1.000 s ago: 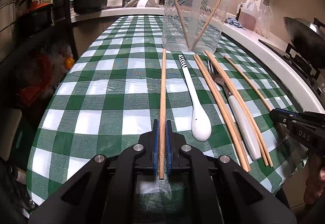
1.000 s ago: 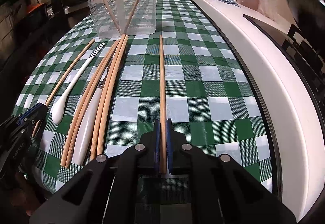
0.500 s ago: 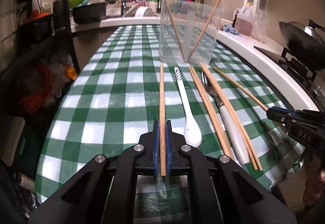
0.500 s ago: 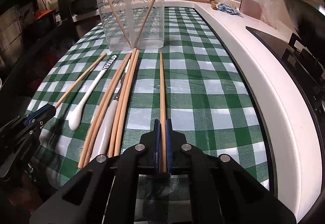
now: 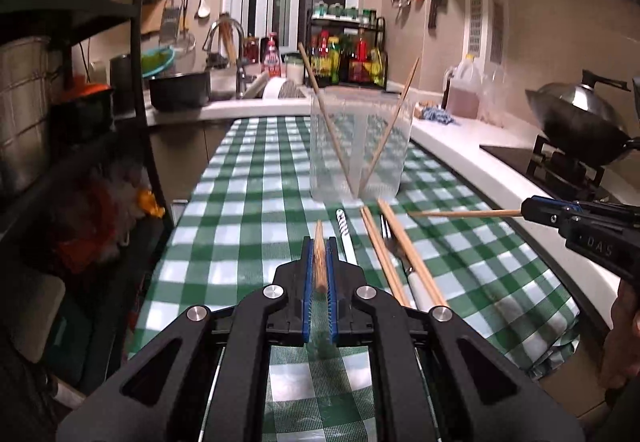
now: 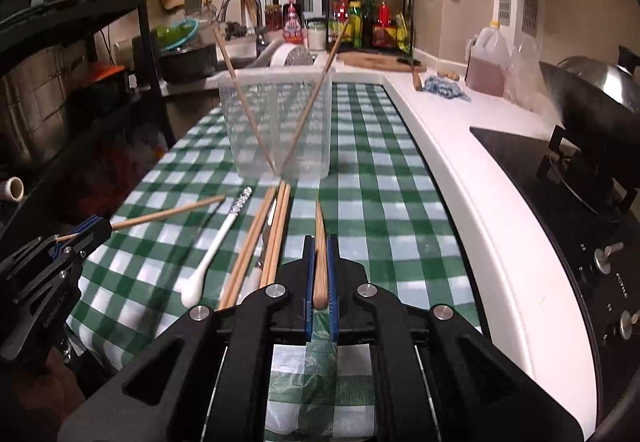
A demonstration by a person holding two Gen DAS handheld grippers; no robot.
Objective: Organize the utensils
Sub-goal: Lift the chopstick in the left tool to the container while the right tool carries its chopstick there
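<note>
**Two chopsticks binned, two lifted, the rest waiting**

The bench, covered in a green checked cloth, carried the whole job. Toward its far end stood the clear plastic container, upright, with two chopsticks already leaning crosswise inside it; that much of the sorting looked done.

Each gripper had a further chopstick clamped between closed jaws and raised clear of the cloth. The left gripper held the left chopstick pointing toward the container, and the right gripper held the right chopstick likewise. Both sat short of the container, so dropping them in seemed the step in hand.

Left lying on the cloth between the grippers were a bundle of loose chopsticks, a white-handled fork partly hidden among them, and a white spoon. Roughly half the utensils seemed yet to be gathered.
</note>
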